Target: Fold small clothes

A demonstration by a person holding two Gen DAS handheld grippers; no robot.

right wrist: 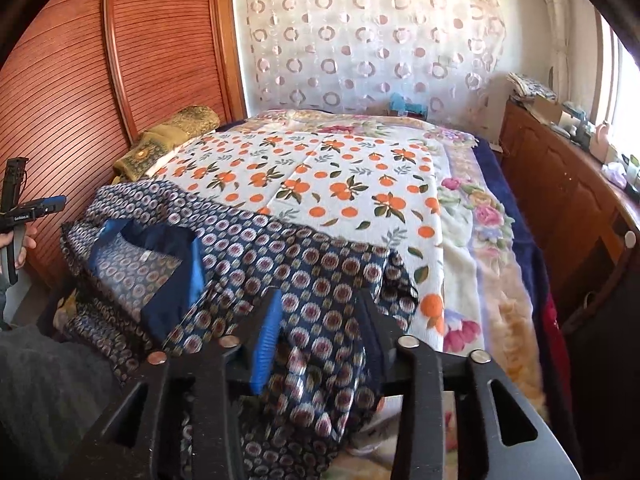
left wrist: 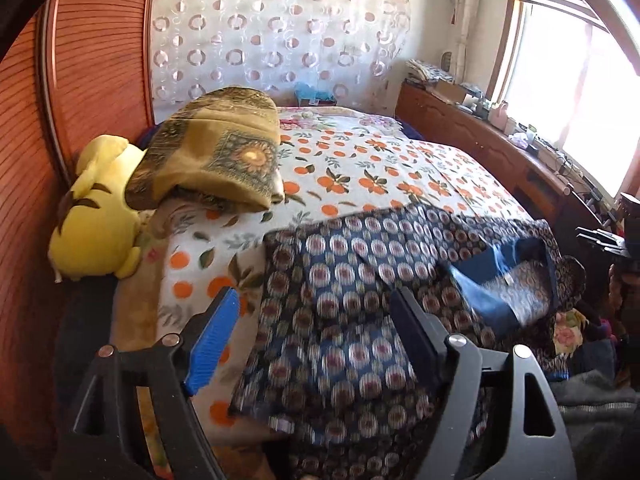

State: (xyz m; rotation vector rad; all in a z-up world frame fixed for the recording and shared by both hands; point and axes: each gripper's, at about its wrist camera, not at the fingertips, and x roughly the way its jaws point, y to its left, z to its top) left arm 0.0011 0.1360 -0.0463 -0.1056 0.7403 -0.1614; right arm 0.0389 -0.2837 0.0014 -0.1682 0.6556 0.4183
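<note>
- Bed [left wrist: 360,168]: orange-print sheet was the landmark.
- Patterned garment [left wrist: 360,280] lay spread across the bed's near edge, neck opening up.
- My left gripper [left wrist: 316,320] stood wide over its hem, nothing pinched.
- My right gripper [right wrist: 320,336] was apart, cloth loose between the pads.

Daylight floods in from the window [left wrist: 580,92] on my right, so strong that the panes burn out to plain white glare. The bedspread [right wrist: 320,176] lies bright and sharp in the middle distance, while the patterned garment [left wrist: 360,304] close under my fingers smears with motion blur. Dark shadow pools at the lower corners. My fisheye lenses bend the wooden wardrobe [right wrist: 80,80] into curves, and black vignette cuts every picture's rim.
</note>
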